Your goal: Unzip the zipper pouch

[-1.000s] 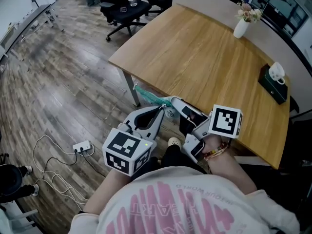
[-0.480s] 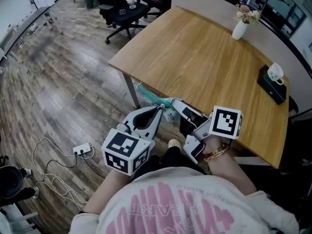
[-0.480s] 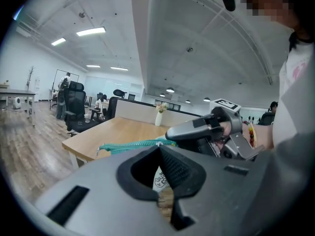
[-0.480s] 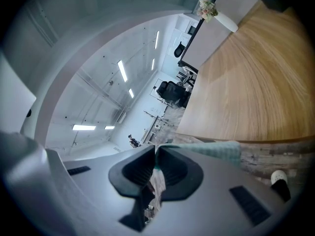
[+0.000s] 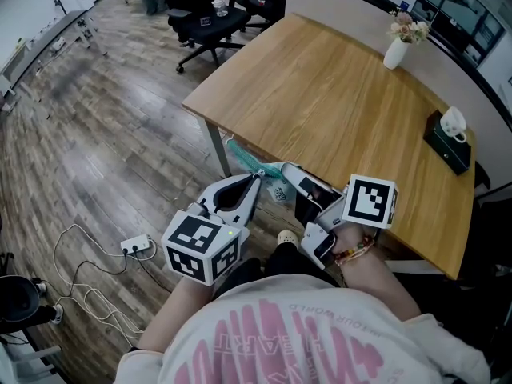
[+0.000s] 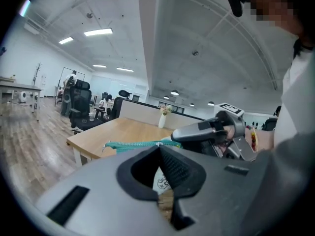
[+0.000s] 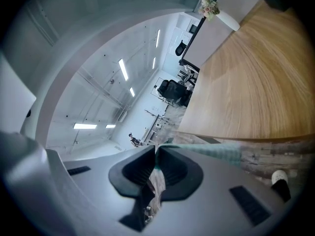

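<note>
Small see-through soft-plastic zipper pouch (image 5: 278, 189), teal zipper strip (image 5: 242, 156) along the top edge. Hangs in mid-air just off the near corner of the light wooden tabletop (image 5: 320, 94), above the plank floor (image 5: 96, 134), resting on nothing. Carried between both tools, probably to keep the strip taut for a pull along its length.

Pinched at the top by the left hand-held gripper (image 5: 258, 177). Jaws brought fully together on the teal zipper strip (image 6: 133, 144). Cannot tell whether the slider tab itself sits between the pads: too small. Printed pouch body (image 6: 161, 180) dangles just below the jaw tips in the left gripper view.

Clamped from the other side by the right hand-held gripper (image 5: 283, 167). Jaws nearly together, the narrow gap filled by a fold of pouch material (image 7: 156, 185); teal strip (image 7: 216, 151) runs off sideways. Reads as the anchoring grip, opposing the left.

Judged an early stage of unzipping. Extent of opening not readable.

Count:
- one pouch
- two hand-held grippers
- two marker cubes, one per gripper (image 5: 200, 248) (image 5: 370, 200)
- on the tabletop, well apart from the work: one white vase of flowers (image 5: 396, 46) and one dark tissue box (image 5: 448, 141)
- on the floor: one white power strip (image 5: 134, 244) with trailing cables
- beyond the far end: black office chairs (image 5: 200, 18), at least two
</note>
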Tool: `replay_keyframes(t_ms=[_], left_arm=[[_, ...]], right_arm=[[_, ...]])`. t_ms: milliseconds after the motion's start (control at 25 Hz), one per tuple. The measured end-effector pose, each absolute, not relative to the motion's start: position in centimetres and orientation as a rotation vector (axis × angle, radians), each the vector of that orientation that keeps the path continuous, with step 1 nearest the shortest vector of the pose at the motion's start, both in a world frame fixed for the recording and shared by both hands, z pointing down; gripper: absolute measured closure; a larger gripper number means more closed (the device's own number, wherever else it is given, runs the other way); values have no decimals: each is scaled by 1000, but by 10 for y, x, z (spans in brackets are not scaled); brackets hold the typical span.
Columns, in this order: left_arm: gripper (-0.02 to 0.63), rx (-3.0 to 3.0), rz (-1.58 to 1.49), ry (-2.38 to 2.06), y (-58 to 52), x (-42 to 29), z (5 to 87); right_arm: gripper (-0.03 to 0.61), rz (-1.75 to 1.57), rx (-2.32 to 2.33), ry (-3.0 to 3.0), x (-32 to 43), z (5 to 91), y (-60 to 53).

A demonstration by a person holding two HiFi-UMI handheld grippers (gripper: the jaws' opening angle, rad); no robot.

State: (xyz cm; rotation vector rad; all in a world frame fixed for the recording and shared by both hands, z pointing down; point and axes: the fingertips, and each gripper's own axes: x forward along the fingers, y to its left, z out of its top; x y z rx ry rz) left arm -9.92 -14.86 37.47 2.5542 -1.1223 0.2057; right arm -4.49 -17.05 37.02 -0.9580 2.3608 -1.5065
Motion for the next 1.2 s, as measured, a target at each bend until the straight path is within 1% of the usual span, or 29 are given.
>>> replay_keyframes(t_ms=[840,1200], left_arm=[[609,2511,206,-1231,-157,-127,382],[609,2470,154,-1249,-162,-138,379]], right_arm=[[552,-1501,-971,2357,-48,367,-168],[552,-1489,-972,2350,-48,361,-170]])
